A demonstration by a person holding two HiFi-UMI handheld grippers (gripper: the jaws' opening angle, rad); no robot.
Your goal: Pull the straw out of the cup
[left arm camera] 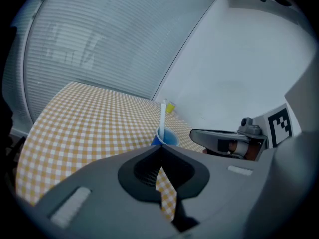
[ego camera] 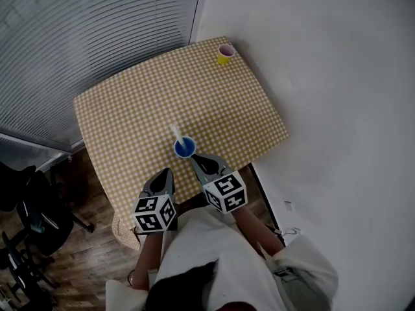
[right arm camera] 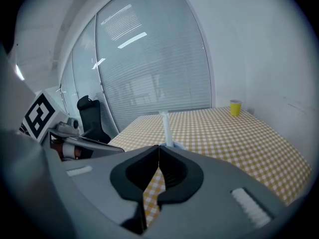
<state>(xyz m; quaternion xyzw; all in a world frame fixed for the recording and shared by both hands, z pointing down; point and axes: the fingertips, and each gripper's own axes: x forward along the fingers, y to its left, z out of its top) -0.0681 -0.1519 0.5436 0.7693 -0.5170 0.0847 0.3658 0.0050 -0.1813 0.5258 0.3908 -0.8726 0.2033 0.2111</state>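
Note:
A blue cup (ego camera: 185, 148) stands near the front edge of the checked table (ego camera: 130, 115), with a white straw (ego camera: 176, 133) upright in it and leaning slightly to the left. My left gripper (ego camera: 168, 172) hovers just short of the cup on its near left, jaws shut and empty. My right gripper (ego camera: 194, 160) is close to the cup's near right side, also shut with nothing in it. In the left gripper view the cup (left arm camera: 167, 138) and straw (left arm camera: 163, 118) rise just past the shut jaw tips (left arm camera: 160, 149). In the right gripper view the straw (right arm camera: 165, 128) stands right beyond the shut tips (right arm camera: 159, 147).
A small yellow cup (ego camera: 225, 54) sits at the table's far corner by the white wall. Window blinds (ego camera: 78, 37) run along the left. Black chairs (ego camera: 26, 206) stand on the wooden floor at the lower left. The table's right edge lies close to the wall.

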